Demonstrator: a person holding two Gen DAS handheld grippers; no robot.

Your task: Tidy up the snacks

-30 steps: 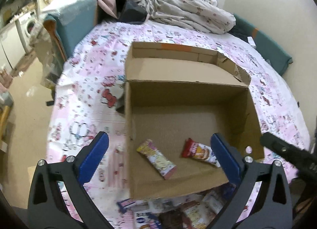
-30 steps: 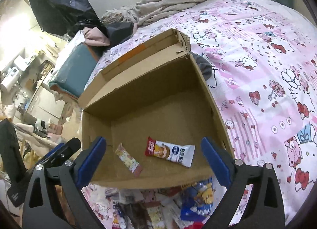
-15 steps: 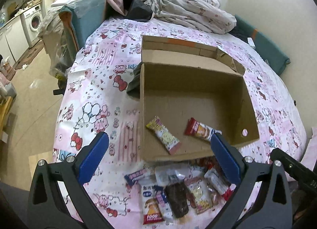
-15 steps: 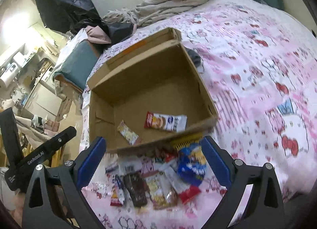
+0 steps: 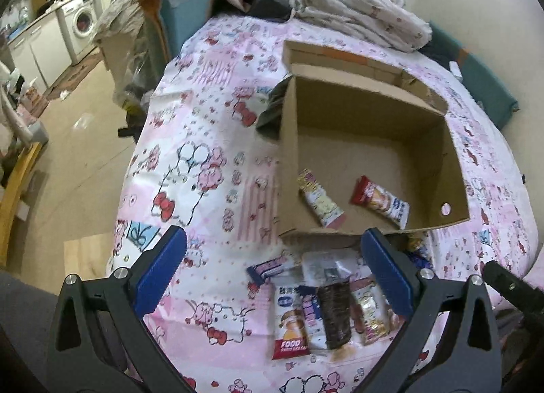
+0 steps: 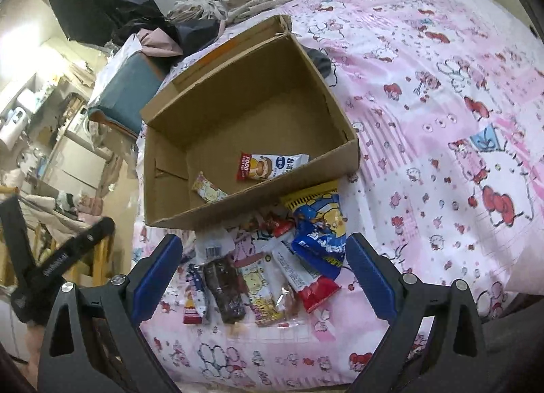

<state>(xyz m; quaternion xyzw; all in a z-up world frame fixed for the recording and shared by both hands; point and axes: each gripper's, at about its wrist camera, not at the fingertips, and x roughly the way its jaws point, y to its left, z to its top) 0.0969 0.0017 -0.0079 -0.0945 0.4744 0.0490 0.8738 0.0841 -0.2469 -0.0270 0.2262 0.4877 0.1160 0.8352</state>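
Between picks — left gripper [image 5: 273, 272] and right gripper [image 6: 261, 268] both wide, empty. Snack pile [image 6: 268, 270] lower centre, below cardboard box [image 6: 340, 154] holding two packets. Next: descend onto one packet.

Black claw [image 5: 273, 272] frames, blue pads [image 5: 159, 272], silver screws

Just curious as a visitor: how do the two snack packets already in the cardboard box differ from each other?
The yellow cartoon packet is smaller and pale yellow with a pink end; the red-and-white packet is longer, red at one end and white at the other, with "FOOD" printed on it. The yellow one lies nearer the box's left wall, the red-and-white one more central. Both lie flat on the floor of the cardboard box, apart.
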